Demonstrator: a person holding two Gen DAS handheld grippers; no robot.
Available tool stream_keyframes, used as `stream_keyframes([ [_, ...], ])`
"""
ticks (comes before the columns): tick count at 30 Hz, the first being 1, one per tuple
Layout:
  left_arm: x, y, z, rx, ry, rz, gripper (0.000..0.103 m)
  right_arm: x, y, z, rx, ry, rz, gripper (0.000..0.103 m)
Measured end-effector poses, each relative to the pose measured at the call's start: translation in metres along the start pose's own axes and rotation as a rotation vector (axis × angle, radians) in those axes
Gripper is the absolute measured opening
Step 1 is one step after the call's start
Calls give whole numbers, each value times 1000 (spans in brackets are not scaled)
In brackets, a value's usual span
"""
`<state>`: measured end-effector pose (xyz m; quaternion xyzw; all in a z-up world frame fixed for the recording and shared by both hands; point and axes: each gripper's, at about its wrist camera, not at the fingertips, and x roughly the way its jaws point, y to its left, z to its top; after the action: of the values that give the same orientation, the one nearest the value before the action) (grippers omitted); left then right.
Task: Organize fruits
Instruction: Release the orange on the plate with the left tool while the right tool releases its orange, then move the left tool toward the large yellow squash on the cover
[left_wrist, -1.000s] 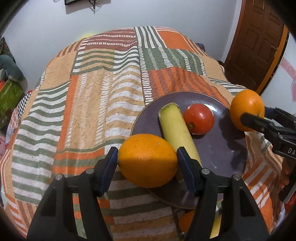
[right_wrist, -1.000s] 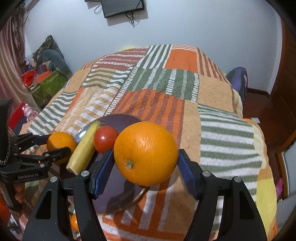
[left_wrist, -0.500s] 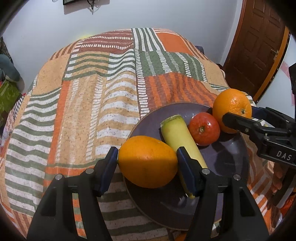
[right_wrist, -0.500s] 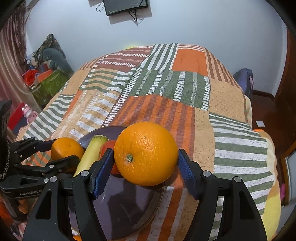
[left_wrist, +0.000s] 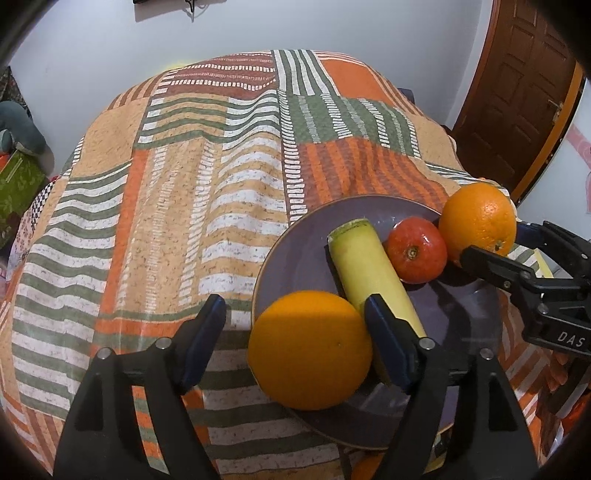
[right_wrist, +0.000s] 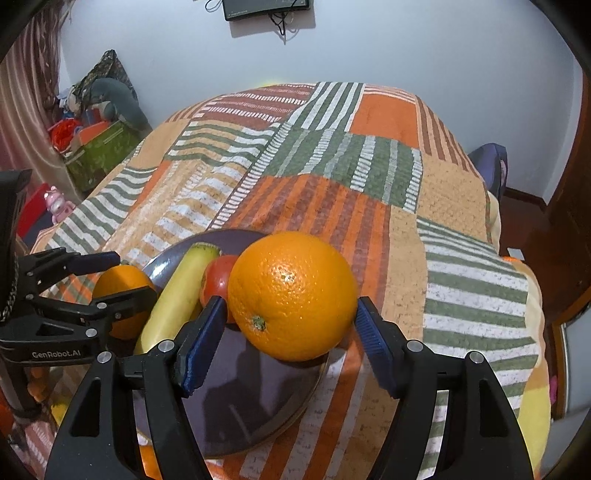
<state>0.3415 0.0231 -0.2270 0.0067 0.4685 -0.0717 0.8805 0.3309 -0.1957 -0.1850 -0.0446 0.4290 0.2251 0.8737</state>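
Note:
A dark purple plate (left_wrist: 306, 243) lies on the patchwork bedspread and holds a yellow banana (left_wrist: 369, 266) and a red tomato (left_wrist: 415, 254). My left gripper (left_wrist: 295, 339) is open around an orange (left_wrist: 310, 347) that rests on the plate's near rim, touching the right pad with a gap at the left pad. My right gripper (right_wrist: 290, 332) is open around a second orange (right_wrist: 291, 295) resting on the plate's right rim (right_wrist: 314, 380) beside the tomato (right_wrist: 216, 282). The right gripper and its orange (left_wrist: 478, 223) also show in the left wrist view.
The striped bedspread (left_wrist: 177, 206) covers the whole bed. A wooden door (left_wrist: 517, 92) stands at the far right. A green box and clutter (right_wrist: 99, 151) sit on the floor left of the bed. Another orange fruit (right_wrist: 149, 461) peeks out below the plate's near edge.
Both grippers lowered their oranges onto the plate and opened their jaws. The left orange now sits against the right pad only; the right orange rests on the plate rim next to the tomato.

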Motion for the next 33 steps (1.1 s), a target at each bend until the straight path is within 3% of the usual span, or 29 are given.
stream_keyframes([
  [16,-62,-4,-18,36,-58,40,79,-41,11,-12,5,-20,-12,68],
  [33,-118,-2,-84,40,-50,72,82,-72,48,-56,-19,3,7,68],
])
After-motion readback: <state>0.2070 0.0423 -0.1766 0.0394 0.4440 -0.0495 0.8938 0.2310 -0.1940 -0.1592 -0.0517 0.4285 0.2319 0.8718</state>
